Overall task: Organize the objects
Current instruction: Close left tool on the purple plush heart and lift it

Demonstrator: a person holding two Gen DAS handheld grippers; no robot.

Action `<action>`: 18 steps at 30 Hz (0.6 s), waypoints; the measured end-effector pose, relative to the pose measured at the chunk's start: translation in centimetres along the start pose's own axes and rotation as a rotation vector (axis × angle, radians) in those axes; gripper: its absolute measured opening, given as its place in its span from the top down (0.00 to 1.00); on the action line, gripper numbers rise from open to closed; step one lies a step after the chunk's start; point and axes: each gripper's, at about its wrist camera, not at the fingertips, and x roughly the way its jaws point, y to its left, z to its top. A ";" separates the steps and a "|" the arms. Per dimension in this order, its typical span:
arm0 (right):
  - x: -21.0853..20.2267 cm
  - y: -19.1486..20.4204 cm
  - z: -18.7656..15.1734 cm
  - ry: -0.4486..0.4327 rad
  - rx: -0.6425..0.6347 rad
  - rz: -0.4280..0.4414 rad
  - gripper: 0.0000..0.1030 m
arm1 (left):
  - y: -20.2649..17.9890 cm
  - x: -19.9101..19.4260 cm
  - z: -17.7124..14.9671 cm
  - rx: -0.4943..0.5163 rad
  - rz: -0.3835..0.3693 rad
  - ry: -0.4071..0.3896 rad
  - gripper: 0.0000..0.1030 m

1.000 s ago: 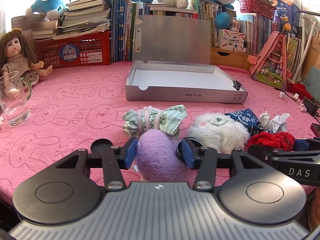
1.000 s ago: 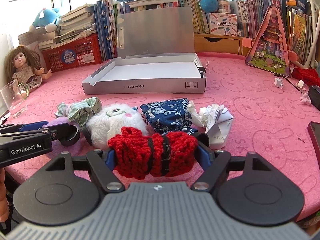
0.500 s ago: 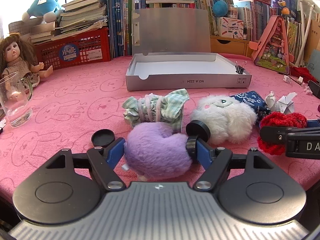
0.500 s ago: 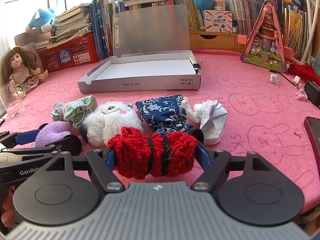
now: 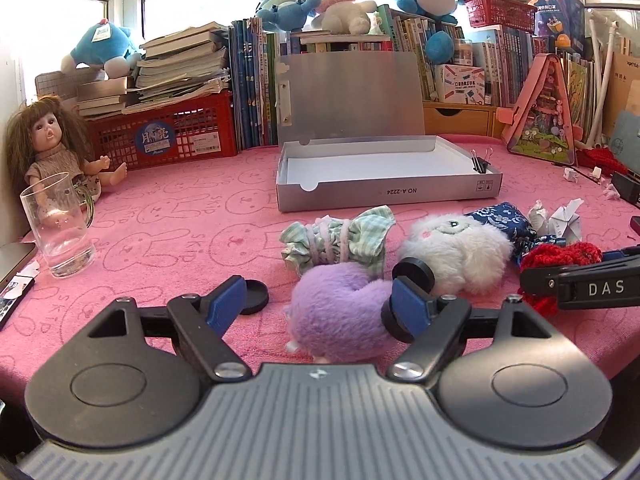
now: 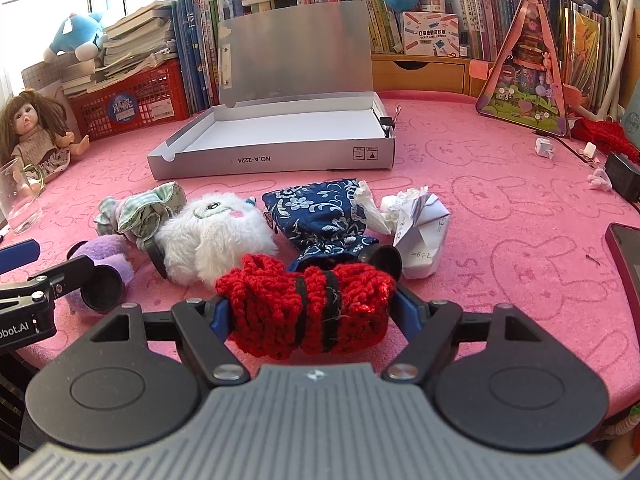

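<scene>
My left gripper (image 5: pixel 320 300) is open; a purple fluffy roll (image 5: pixel 340 312) lies on the pink cloth between its fingers, against the right one only. My right gripper (image 6: pixel 308 304) is shut on a red knitted roll (image 6: pixel 304 304) just above the cloth. In front lie a green checked roll (image 5: pixel 336 240), a white furry toy (image 5: pixel 456 248), a blue patterned roll (image 6: pixel 320 216) and crumpled paper (image 6: pixel 416 224). The open silver box (image 5: pixel 388 192) stands behind them, empty, lid upright.
A glass mug (image 5: pixel 58 228) and a doll (image 5: pixel 48 148) are at the left. A red basket (image 5: pixel 160 136), books and plush toys line the back. A triangular pink toy house (image 6: pixel 524 72) stands at the right. A dark device (image 6: pixel 624 256) lies at the right edge.
My left gripper has opened and let go of the purple roll, which now rests on the cloth. My right gripper keeps the red roll and has shifted slightly.
</scene>
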 end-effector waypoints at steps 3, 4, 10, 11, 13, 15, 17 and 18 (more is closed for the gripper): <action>-0.1 0.0 0.0 -0.002 -0.004 -0.002 0.24 | -0.4 0.1 -0.3 0.015 -0.005 0.005 0.19; 0.0 0.0 0.0 -0.001 -0.003 -0.002 0.24 | -0.5 0.1 -0.4 0.023 -0.006 0.002 0.19; 0.1 0.0 -0.1 0.005 0.005 0.000 0.24 | -2.7 1.7 -1.7 0.109 -0.009 0.053 0.15; 0.1 0.0 -0.1 0.005 0.004 -0.001 0.24 | -3.1 2.1 -2.0 0.118 -0.011 0.049 0.12; 0.1 -0.1 -0.1 0.004 0.003 -0.004 0.24 | -3.8 2.5 -2.3 0.142 -0.004 0.025 0.09; 0.1 -0.1 -0.1 0.002 0.006 -0.007 0.23 | -4.4 2.7 -2.1 0.181 0.010 0.002 0.09; 0.1 -0.2 -0.1 0.002 0.011 -0.010 0.23 | -4.7 2.5 -1.9 0.203 0.012 -0.019 0.09; 0.2 -0.3 -0.1 0.003 0.012 -0.011 0.23 | -4.7 2.3 -1.7 0.205 0.007 -0.033 0.09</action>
